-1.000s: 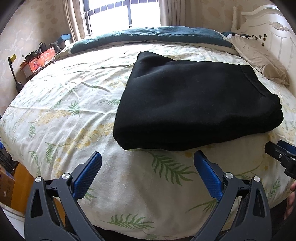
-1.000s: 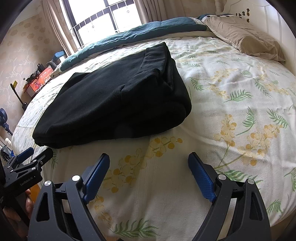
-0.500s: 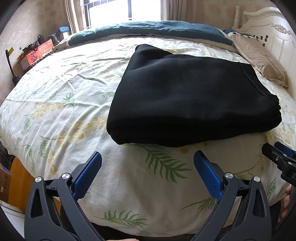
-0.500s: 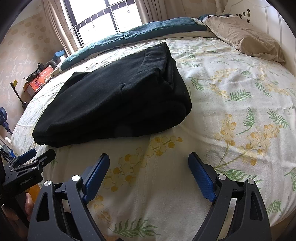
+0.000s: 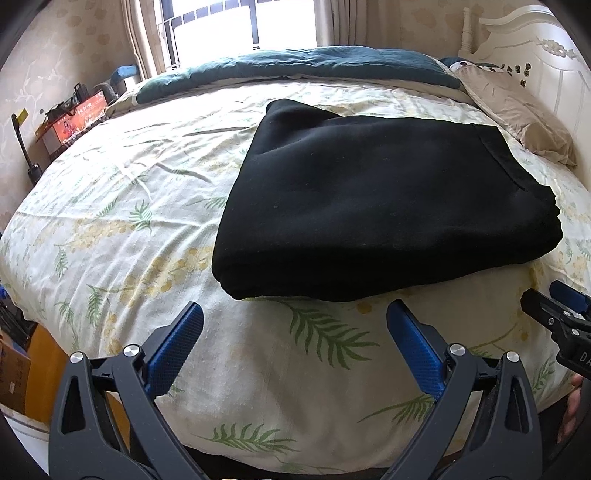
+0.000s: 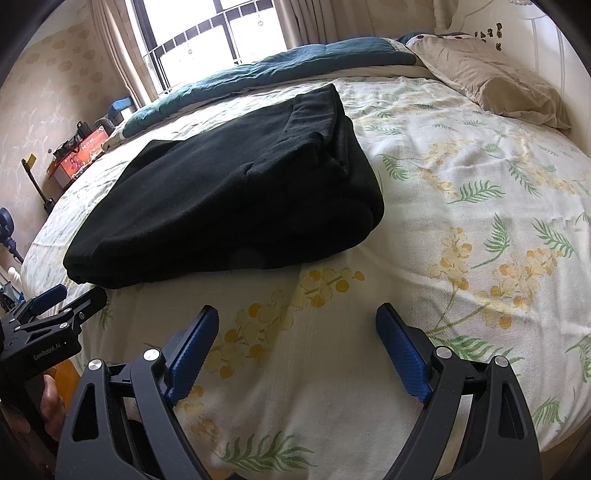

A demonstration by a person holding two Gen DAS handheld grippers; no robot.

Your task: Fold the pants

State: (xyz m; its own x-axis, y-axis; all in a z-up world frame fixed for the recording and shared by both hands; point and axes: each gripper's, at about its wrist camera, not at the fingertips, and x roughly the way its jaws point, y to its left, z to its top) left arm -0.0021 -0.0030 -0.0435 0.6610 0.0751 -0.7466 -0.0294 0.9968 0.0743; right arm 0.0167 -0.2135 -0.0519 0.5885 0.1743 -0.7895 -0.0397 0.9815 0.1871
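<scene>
Here, folded black pants [image 5: 384, 199] on floral bedspread [image 5: 122, 236], left gripper [image 5: 294, 317] and right gripper [image 6: 297, 321] both spread wide, empty

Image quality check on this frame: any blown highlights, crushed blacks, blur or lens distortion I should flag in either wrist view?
Left wrist view: window blown to white, black pants nearly detailless, bed edge bowed by the fisheye, dark corner vignette. Right wrist view: window also clipped, pants show faint folds; sheet print sharp, no motion blur.
</scene>
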